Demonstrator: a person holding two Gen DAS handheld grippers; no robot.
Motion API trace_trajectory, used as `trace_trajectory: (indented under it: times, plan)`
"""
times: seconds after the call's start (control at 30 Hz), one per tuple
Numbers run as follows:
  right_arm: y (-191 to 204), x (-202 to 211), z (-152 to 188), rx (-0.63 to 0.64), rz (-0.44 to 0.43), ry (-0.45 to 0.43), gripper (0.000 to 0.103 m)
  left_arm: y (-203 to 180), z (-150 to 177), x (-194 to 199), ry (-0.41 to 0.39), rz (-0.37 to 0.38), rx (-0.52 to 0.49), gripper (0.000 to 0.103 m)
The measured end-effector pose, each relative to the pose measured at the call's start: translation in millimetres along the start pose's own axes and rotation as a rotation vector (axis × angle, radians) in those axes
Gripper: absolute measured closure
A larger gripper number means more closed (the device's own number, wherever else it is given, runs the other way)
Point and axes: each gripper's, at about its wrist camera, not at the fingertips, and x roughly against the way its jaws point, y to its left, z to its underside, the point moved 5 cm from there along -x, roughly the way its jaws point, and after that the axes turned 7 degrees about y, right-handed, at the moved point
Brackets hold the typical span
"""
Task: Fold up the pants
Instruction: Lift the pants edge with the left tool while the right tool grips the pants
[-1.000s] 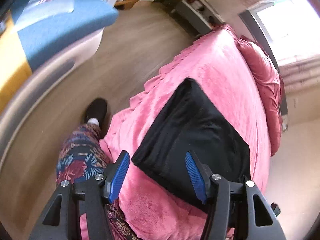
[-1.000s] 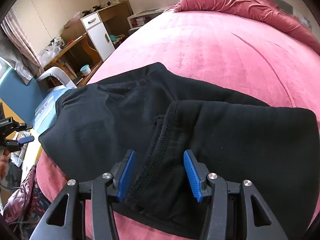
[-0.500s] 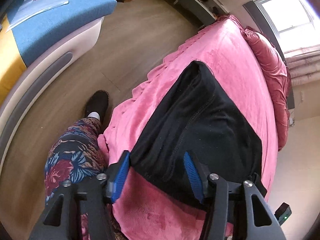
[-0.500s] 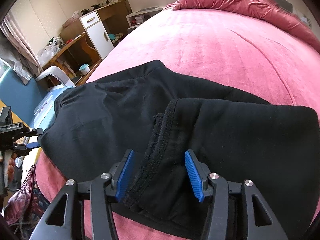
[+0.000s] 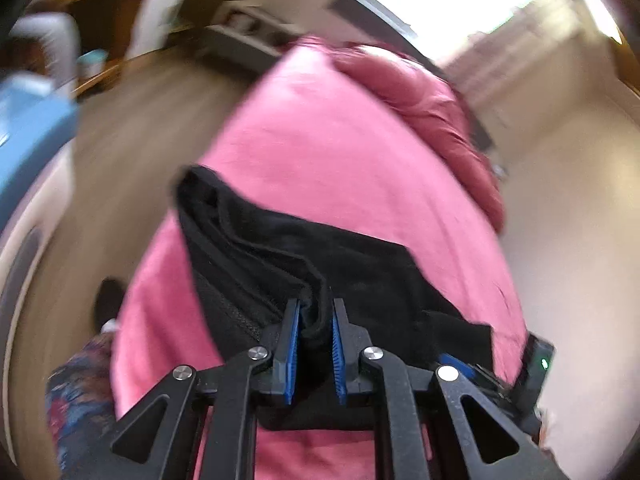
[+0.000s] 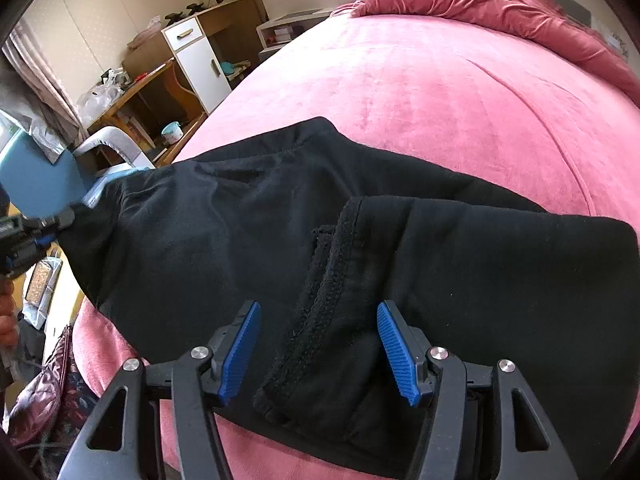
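Note:
Black pants [image 6: 200, 240] lie partly folded on the pink bed [image 6: 400, 80]. My left gripper [image 5: 314, 304] is closing, and its blue pads pinch a bunched corner of the pants [image 5: 360, 272]. The right wrist view shows that left gripper [image 6: 44, 228] at the far left, pulling the corner taut off the bed's edge. My right gripper [image 6: 318, 308] hovers low over the folded hem layer, its jaws opening. The hem lies between the pads [image 6: 240, 344] without touching them.
A rumpled pink duvet [image 6: 500, 4] is heaped at the head of the bed. Left of the bed are a blue chair [image 6: 36, 176], a wooden desk [image 6: 132, 96] and a white cabinet [image 6: 200, 60] on wooden floor [image 5: 132, 152]. A person's patterned trouser leg [image 5: 76, 400] stands at the bed's edge.
My left gripper has moved in onto the pants' corner, rolled, and closed on it, lifting the cloth. The right gripper stays put with its jaws a little wider.

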Motion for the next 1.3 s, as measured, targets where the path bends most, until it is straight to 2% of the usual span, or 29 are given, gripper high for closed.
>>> trace_trajectory:
  times: [0.1, 0.27, 0.43, 0.57, 0.8, 0.9, 1.0, 1.17, 1.2, 1.27, 1.3]
  plan:
    - [-3, 4, -5, -0.017, -0.035, 0.000, 0.042, -31, 4, -18, 0.036, 0.041, -0.096, 0.089]
    - [7, 16, -32, -0.055, -0.310, 0.003, 0.042, -51, 17, -34, 0.083, 0.065, -0.177, 0.089]
    - [44, 1, -66, -0.050, -0.617, 0.088, 0.040, -57, 27, -30, 0.093, 0.056, -0.208, 0.089]
    - [86, -24, -91, 0.017, -0.717, 0.165, 0.040, -60, 27, -28, 0.090, 0.045, -0.222, 0.089]
    - [138, -56, -122, 0.114, -0.774, 0.269, 0.035, -65, 31, -26, 0.084, 0.000, -0.274, 0.089]
    - [156, -62, -126, 0.172, -0.759, 0.296, 0.033, -70, 32, -28, 0.082, -0.019, -0.295, 0.089]
    - [170, -65, -127, 0.223, -0.743, 0.319, 0.023, -71, 34, -28, 0.086, -0.026, -0.303, 0.089]
    - [179, -71, -122, 0.296, -0.670, 0.363, 0.023, -74, 34, -31, 0.089, -0.038, -0.316, 0.089]
    - [180, -75, -121, 0.312, -0.633, 0.371, 0.027, -77, 36, -36, 0.090, -0.041, -0.319, 0.089]
    - [179, -79, -120, 0.322, -0.610, 0.376, 0.054, -79, 37, -36, 0.087, -0.054, -0.328, 0.089]
    - [177, -80, -119, 0.323, -0.602, 0.377, 0.075, -79, 37, -36, 0.090, -0.056, -0.328, 0.089]
